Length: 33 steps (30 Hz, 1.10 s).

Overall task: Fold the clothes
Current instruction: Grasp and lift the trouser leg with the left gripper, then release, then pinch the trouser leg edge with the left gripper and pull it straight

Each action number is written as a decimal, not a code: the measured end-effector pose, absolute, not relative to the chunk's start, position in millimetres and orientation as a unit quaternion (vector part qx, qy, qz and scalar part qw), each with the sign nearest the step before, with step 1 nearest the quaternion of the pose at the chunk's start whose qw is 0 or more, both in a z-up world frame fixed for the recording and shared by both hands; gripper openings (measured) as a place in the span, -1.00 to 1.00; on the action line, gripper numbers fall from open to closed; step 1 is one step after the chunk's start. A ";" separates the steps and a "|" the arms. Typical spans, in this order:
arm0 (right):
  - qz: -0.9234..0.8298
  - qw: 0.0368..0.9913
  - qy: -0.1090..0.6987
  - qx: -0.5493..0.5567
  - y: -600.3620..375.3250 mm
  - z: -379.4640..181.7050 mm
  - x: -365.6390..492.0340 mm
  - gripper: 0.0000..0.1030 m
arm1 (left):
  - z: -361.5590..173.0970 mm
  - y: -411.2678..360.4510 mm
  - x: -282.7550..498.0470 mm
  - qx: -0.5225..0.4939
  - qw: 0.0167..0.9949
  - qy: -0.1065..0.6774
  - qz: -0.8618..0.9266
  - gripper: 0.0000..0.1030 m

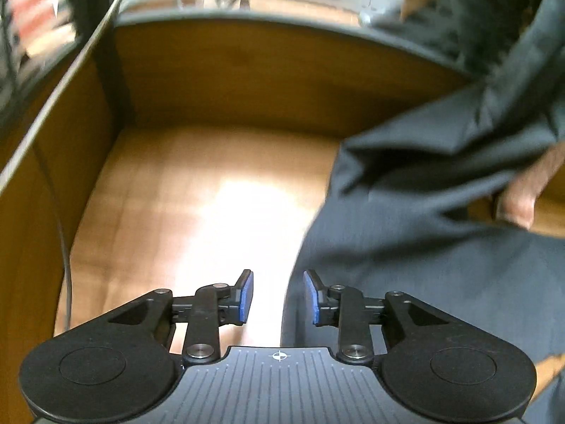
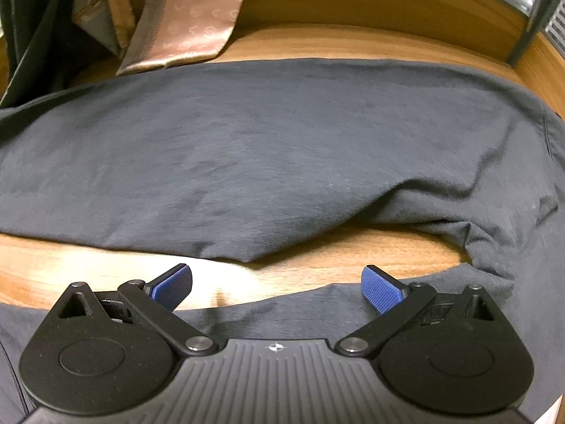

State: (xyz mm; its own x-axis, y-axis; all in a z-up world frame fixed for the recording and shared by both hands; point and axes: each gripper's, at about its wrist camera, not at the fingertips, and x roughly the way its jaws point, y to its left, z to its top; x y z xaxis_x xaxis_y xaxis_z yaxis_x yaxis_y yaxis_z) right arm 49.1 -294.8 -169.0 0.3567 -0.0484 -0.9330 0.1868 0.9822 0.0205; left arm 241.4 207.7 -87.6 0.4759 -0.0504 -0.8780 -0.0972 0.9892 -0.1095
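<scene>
A dark grey garment (image 1: pixel 423 229) lies on the wooden table (image 1: pixel 197 205) along the right of the left wrist view, its upper part lifted and bunched by a person's hand (image 1: pixel 519 198). My left gripper (image 1: pixel 279 296) hovers at the cloth's left edge, its blue pads apart with only bare wood showing between them. In the right wrist view the same garment (image 2: pixel 265 148) spreads wide across the table (image 2: pixel 70 261), with a fold of it curling round at the right. My right gripper (image 2: pixel 278 286) stands wide open above a strip of bare wood, holding nothing.
A pink patterned cloth (image 2: pixel 190 17) and a dark cloth (image 2: pixel 31 35) hang at the back left. Wooden panels (image 1: pixel 265 77) wall the table at the back and left. A thin cable (image 1: pixel 63 240) runs down the left panel.
</scene>
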 end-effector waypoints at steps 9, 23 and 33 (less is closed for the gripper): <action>-0.092 0.830 0.551 0.003 -298.3 -164.8 36.0 0.99 | -114.1 201.2 189.9 -0.107 0.829 0.548 0.027 -0.05; -0.193 0.833 0.519 -0.013 -379.5 -164.5 9.9 0.69 | -113.8 176.6 168.2 -0.097 0.835 0.537 0.069 -0.52; -0.188 0.802 0.559 -0.091 -399.7 -184.8 28.3 -0.43 | -112.9 169.9 166.9 -0.074 0.836 0.536 0.092 -0.82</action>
State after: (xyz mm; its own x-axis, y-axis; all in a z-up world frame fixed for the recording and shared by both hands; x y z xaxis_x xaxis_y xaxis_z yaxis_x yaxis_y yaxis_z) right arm 28.3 -399.7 -184.8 0.3032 -0.4032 -0.8634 0.2005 0.9128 -0.3558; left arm 166.9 169.9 -112.9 0.4089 0.0753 -0.9095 -0.2328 0.9722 -0.0242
